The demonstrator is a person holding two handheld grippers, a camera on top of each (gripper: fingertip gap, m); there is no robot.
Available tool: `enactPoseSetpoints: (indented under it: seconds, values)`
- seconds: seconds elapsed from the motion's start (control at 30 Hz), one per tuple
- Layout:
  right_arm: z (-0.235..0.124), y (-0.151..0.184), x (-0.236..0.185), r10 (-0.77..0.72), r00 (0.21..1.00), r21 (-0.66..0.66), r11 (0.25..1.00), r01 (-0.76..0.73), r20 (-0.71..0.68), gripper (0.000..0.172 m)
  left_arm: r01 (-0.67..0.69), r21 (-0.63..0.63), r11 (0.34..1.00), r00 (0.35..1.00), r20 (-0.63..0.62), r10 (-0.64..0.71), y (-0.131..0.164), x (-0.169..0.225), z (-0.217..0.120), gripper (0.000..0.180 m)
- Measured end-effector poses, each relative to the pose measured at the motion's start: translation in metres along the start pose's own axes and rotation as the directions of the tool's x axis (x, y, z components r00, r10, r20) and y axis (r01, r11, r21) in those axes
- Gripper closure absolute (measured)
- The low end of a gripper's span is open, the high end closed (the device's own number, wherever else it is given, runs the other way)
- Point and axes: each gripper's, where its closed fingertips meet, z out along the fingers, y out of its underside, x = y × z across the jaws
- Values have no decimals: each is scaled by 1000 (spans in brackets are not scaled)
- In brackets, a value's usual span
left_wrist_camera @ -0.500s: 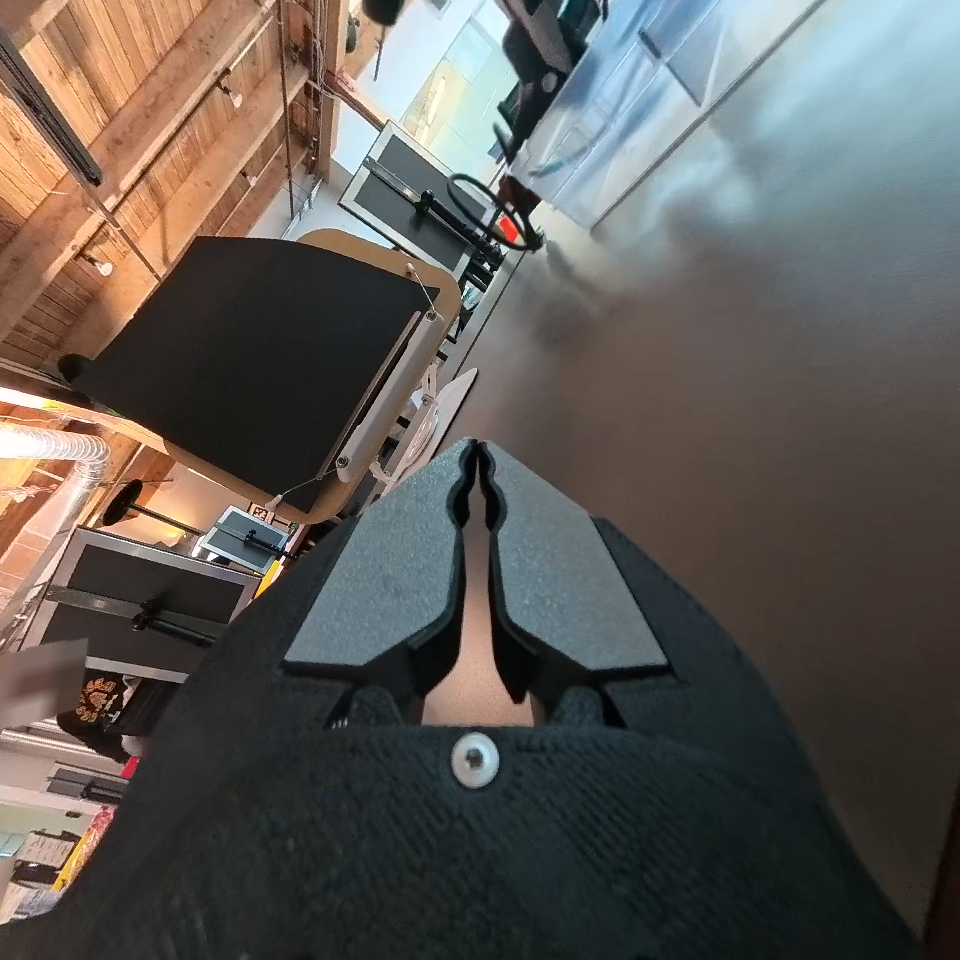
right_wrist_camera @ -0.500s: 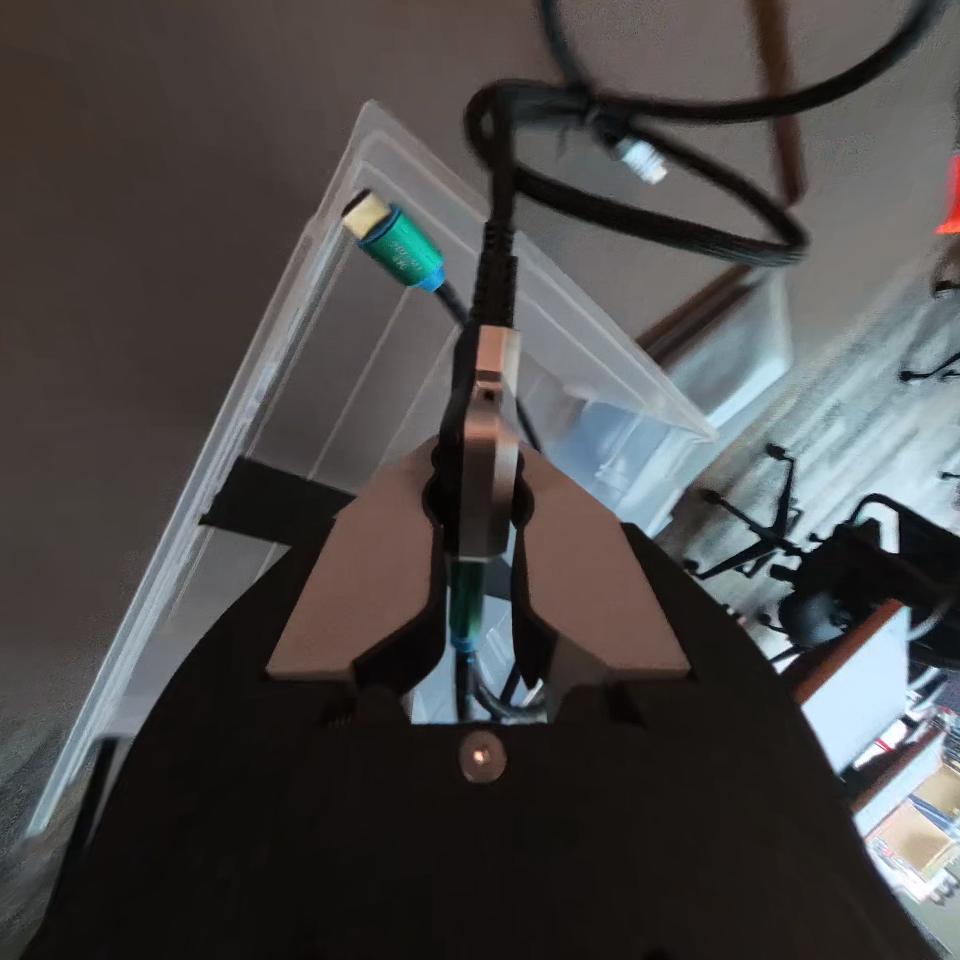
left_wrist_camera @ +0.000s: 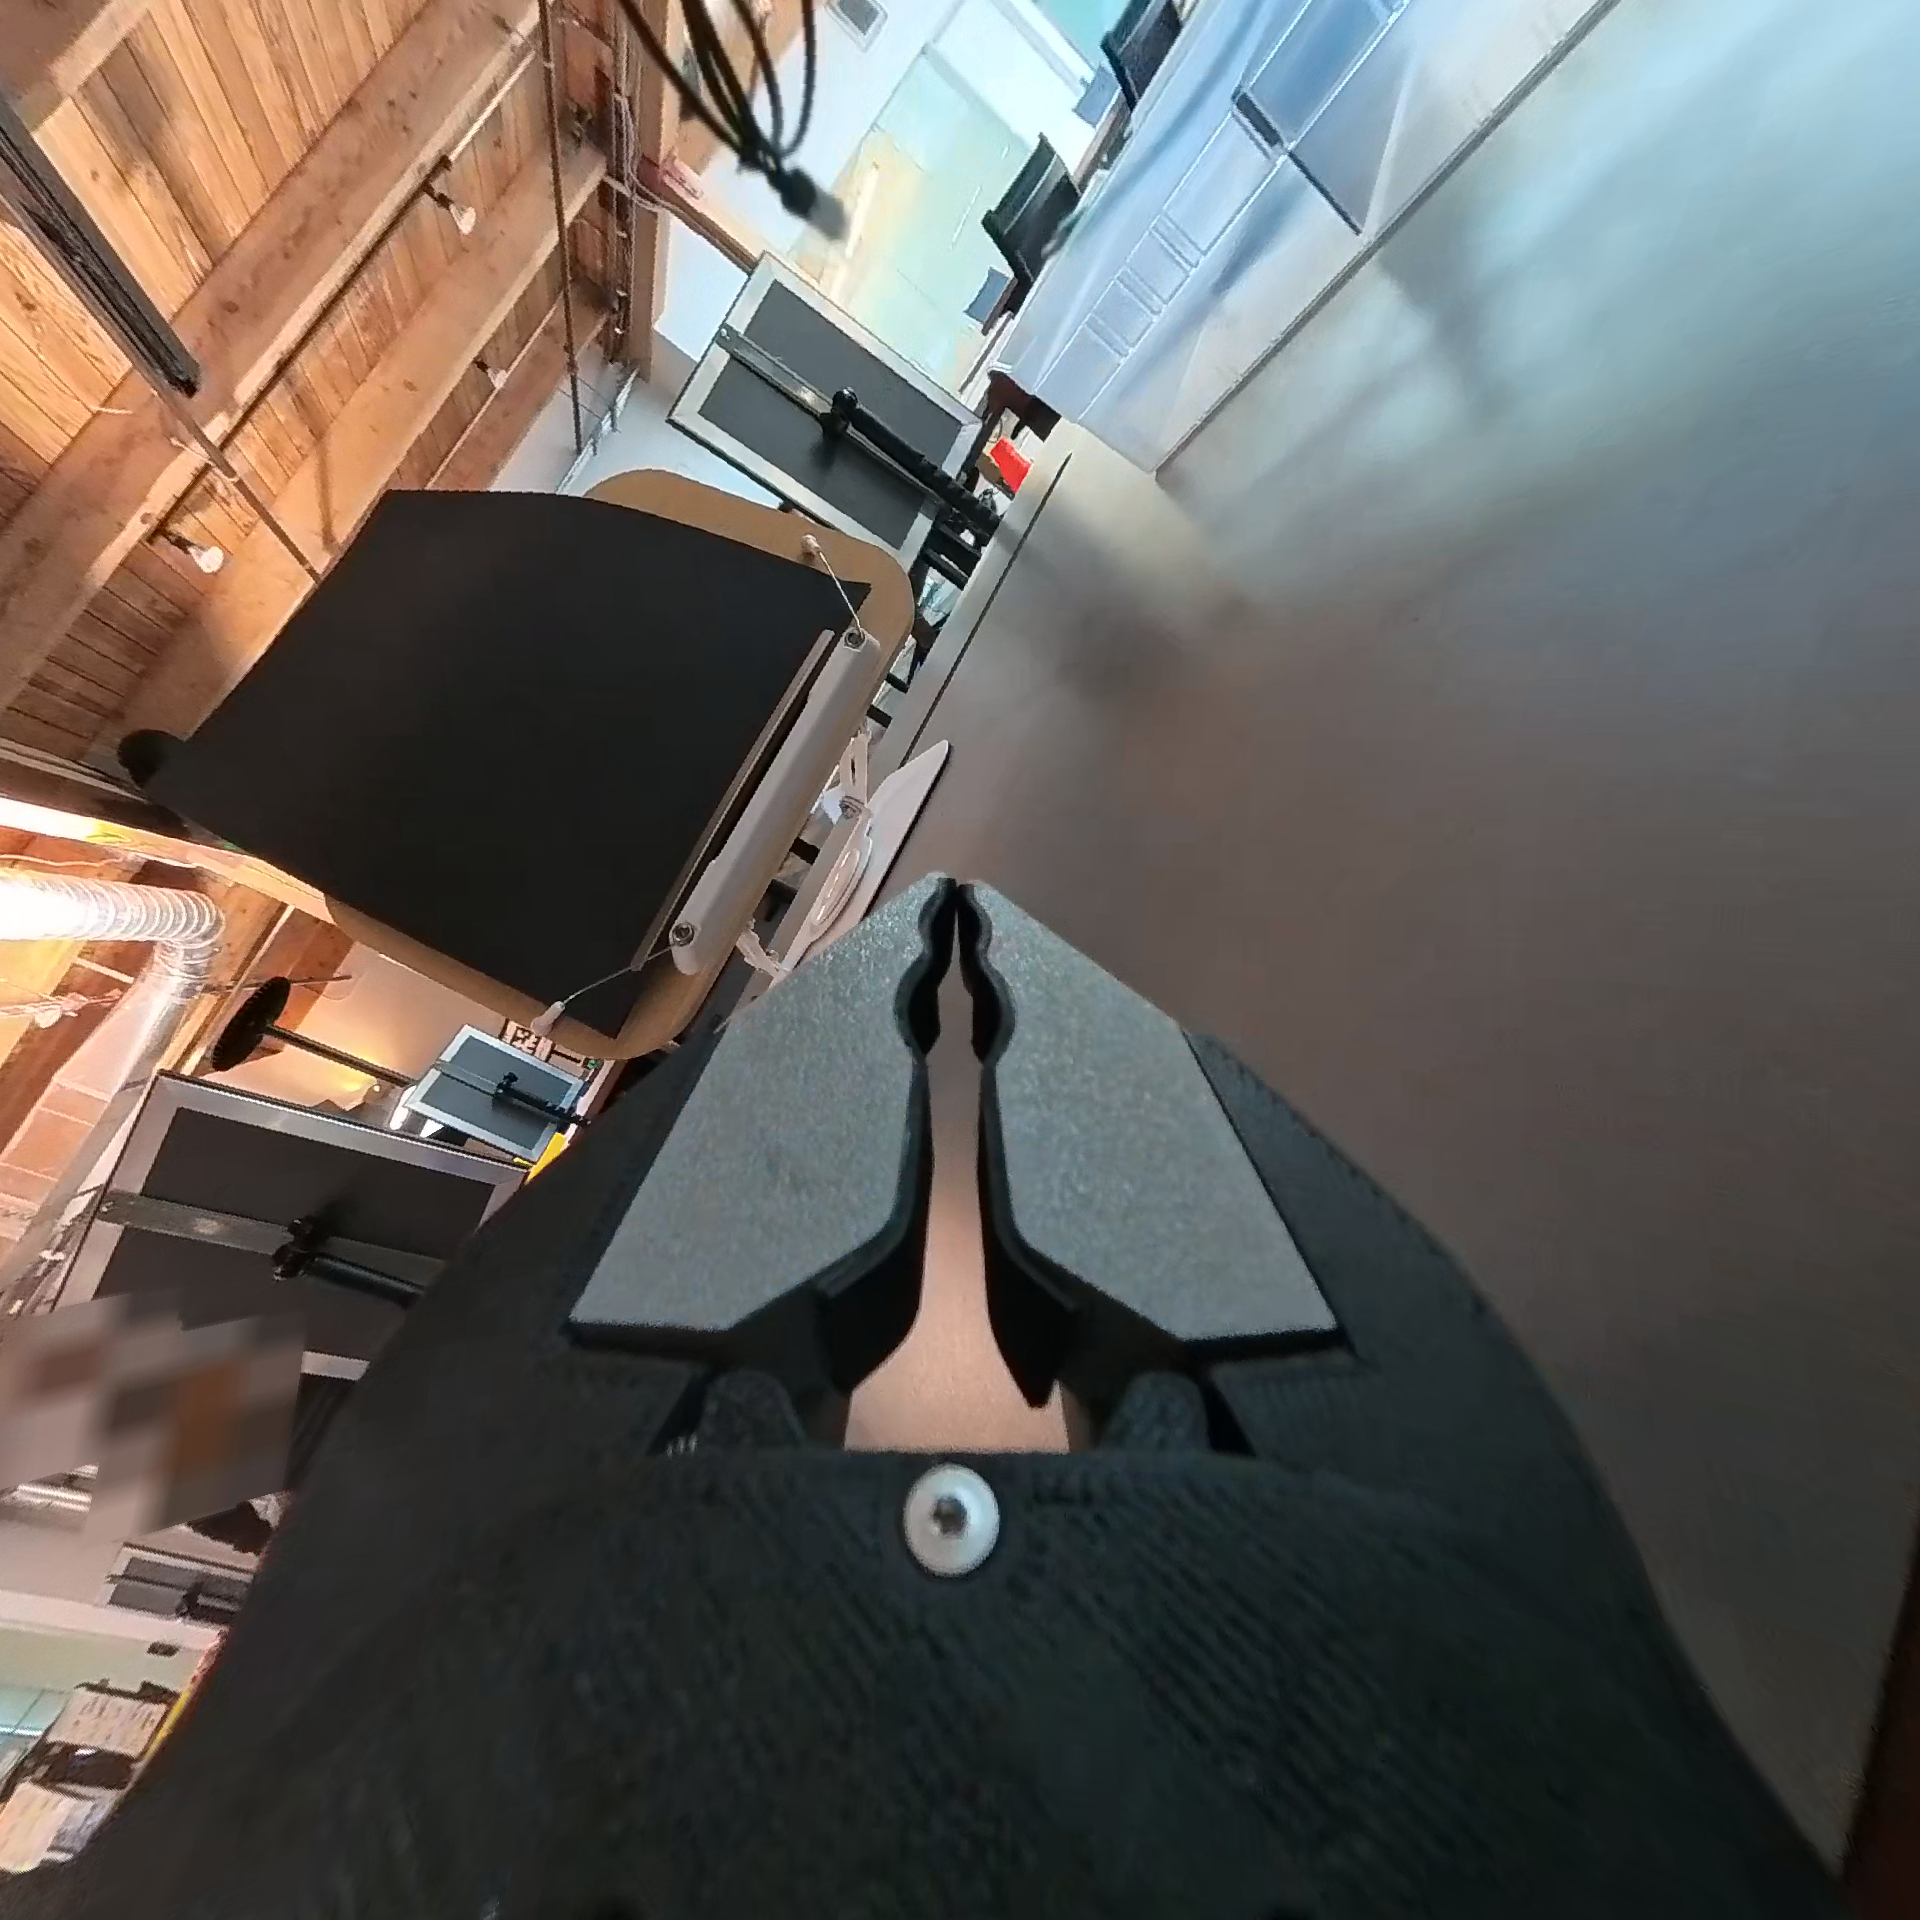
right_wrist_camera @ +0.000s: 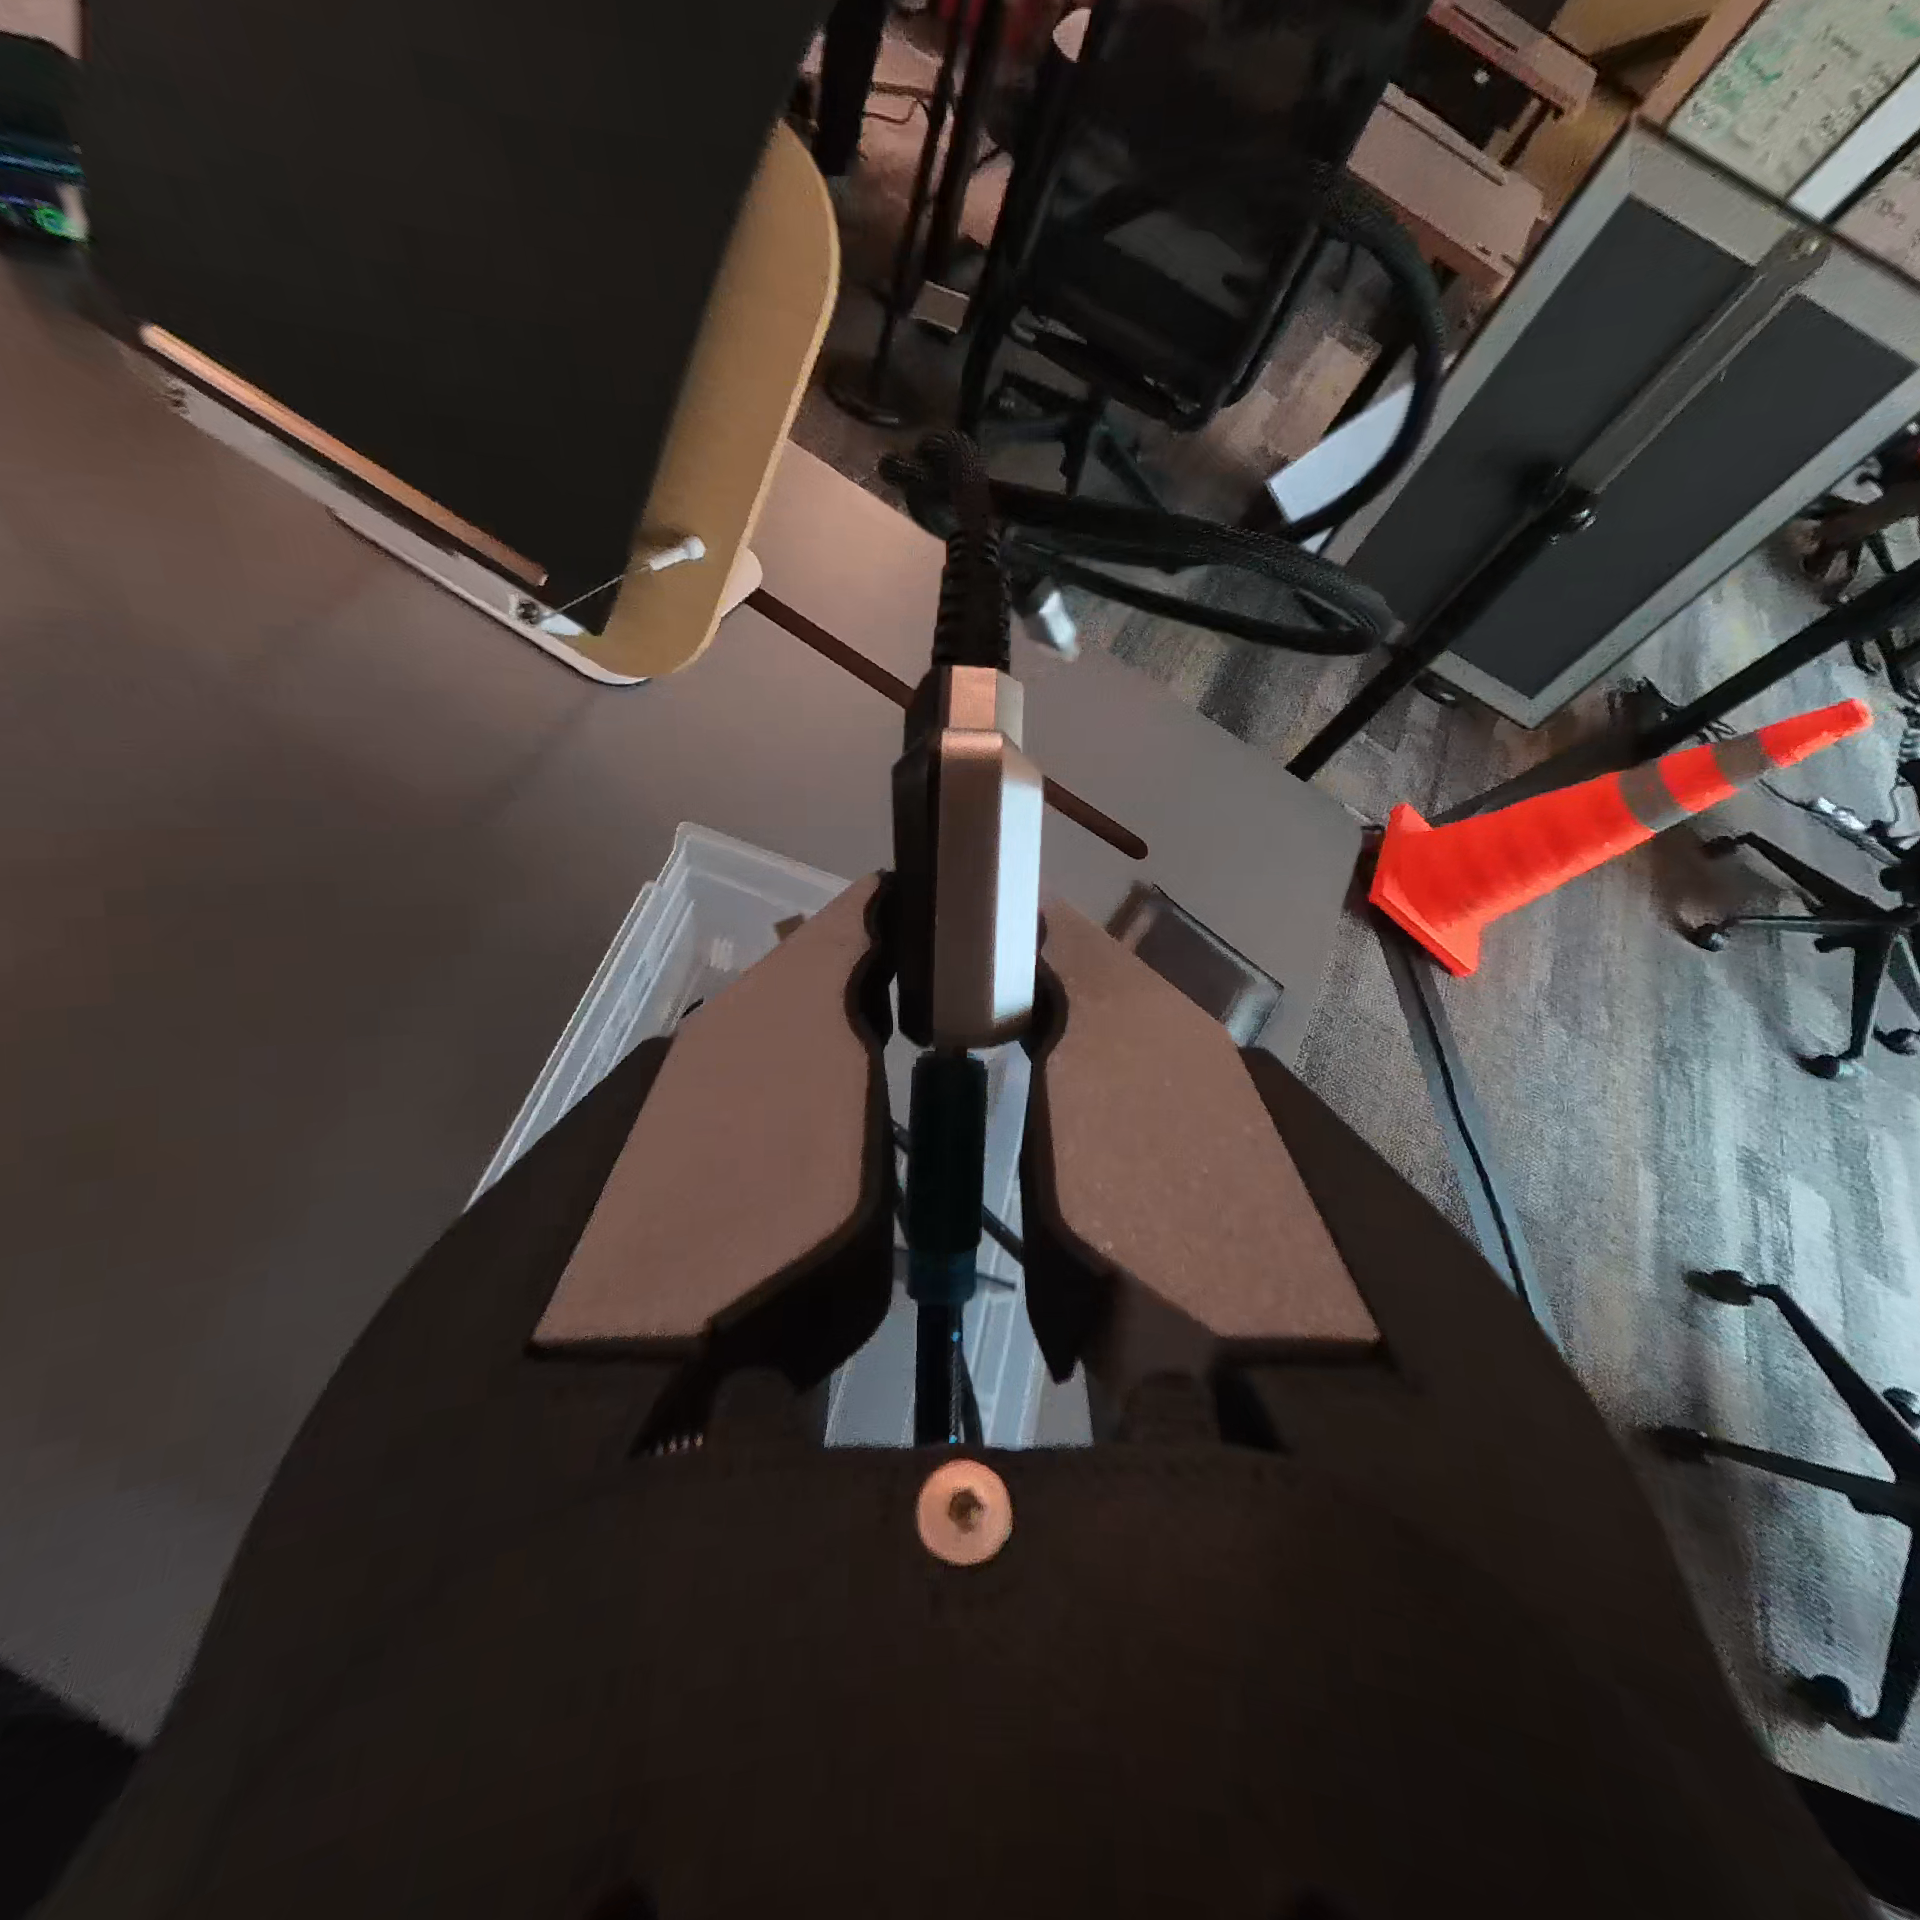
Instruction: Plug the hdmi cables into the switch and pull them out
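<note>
Switch stays pinched in right fingers, now swung above table.

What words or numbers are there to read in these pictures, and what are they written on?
Nothing here can be read clearly.
Whiteboard, top right corner of the right wrist view: green scribbles, too blurred to read.
Dark screen, at that view's left edge: coloured lines, too small to read.
Black-and-white tag, left wrist view: too small to read.
Silver switch: no writing shows.
</note>
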Motion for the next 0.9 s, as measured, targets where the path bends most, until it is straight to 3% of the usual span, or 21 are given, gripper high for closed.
enactPoseSetpoints:
  seconds: [0.27,0.43,0.5,0.6,0.67,0.77,0.83,0.9]
  values:
    - [-46,33,-7,-73,996,-291,953,82,42,153,-18,-20,1000,1000,4,18,3,1,2,180]
    - [-46,40,-12,-118,992,-476,871,121,36,153,-19,-24,1000,1000,3,19,4,1,3,180]
    - [-35,49,-12,-160,986,-604,783,150,38,153,-21,-27,999,1000,2,21,4,1,3,180]
    - [-10,60,-16,-276,957,-777,581,243,93,154,-24,-29,999,1000,4,24,4,1,4,180]
    - [12,65,-28,-370,906,-842,405,356,205,154,-26,-33,999,1000,4,26,5,1,4,180]
    - [53,85,-63,-404,796,-821,161,547,451,154,-30,-32,999,1000,2,30,5,2,4,180]
    - [83,102,-80,-371,757,-796,70,601,539,154,-30,-28,999,1000,0,31,4,2,3,180]
    - [118,117,-91,-384,720,-764,56,642,577,154,-24,-20,1000,1000,-1,24,3,2,3,180]
